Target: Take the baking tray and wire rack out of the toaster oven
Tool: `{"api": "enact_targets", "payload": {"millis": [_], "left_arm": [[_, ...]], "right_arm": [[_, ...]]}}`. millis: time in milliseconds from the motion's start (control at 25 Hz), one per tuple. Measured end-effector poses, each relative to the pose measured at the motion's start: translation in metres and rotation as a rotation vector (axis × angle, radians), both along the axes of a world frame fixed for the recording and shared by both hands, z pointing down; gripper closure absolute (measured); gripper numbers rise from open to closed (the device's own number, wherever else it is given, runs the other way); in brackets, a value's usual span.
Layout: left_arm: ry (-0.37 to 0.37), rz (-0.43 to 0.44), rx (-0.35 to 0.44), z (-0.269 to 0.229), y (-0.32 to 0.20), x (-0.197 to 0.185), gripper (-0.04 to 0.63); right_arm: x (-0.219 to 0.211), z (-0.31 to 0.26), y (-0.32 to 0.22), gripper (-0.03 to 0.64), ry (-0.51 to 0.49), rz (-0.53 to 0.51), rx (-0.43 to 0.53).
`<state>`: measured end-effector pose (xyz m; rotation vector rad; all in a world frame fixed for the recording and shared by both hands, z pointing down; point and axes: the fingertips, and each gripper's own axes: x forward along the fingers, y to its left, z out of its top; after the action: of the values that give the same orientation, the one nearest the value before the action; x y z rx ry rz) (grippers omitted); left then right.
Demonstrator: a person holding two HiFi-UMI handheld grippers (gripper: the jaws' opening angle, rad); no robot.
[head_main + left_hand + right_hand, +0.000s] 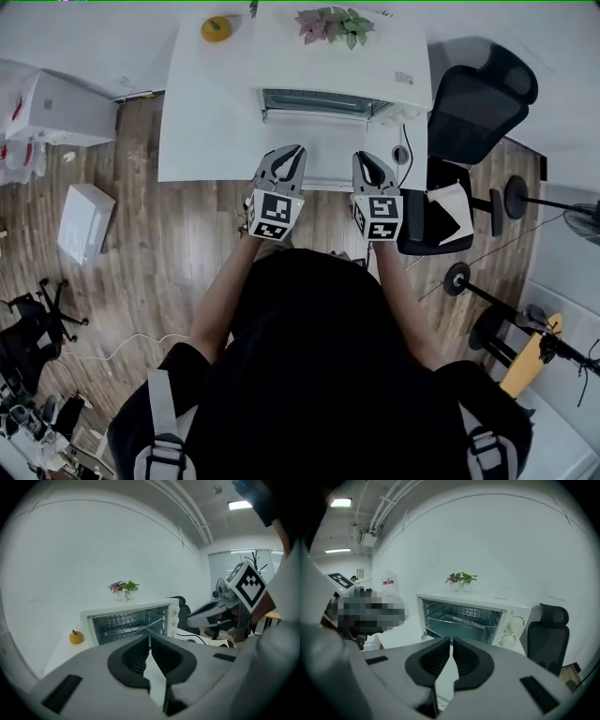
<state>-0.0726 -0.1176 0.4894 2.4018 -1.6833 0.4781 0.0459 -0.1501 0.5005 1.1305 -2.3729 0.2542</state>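
Left tongs and right tongs, both pinched together empty, point at the open front of the crosswise toaster oven.

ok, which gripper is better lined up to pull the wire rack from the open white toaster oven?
Right, marginally. The right gripper faces the white toaster oven's open cavity squarely, metal wire rack centred above its shut, empty jaws. The left gripper, also shut, aims off-centre, toward the knobs.

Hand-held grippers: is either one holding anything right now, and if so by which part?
Nothing is held. The left hand-held gripper and the right hand-held gripper are both shut and empty, short of the open toaster oven.
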Motion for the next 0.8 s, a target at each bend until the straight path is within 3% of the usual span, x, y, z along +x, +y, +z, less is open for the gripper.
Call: {"api": "enact_targets", "payload": {"millis": [480, 680, 800], "left_arm": [[0.187, 0.062, -0.117, 0.028, -0.033, -0.041, 0.558], [0.269, 0.06, -0.143, 0.033, -0.039, -0.048, 0.558], [0.29, 0.059, -0.159, 0.039, -0.04, -0.048, 0.558]], "right_arm": [[-0.021, 0.024, -0.023, 0.578, 0.022, 0.058, -0.107], [-0.029, 0.015, -0.027, 0.58, 0.139, 0.031, -0.012], [-0.036, 0.018, -0.033, 0.579, 0.087, 0.032, -0.036]]}}
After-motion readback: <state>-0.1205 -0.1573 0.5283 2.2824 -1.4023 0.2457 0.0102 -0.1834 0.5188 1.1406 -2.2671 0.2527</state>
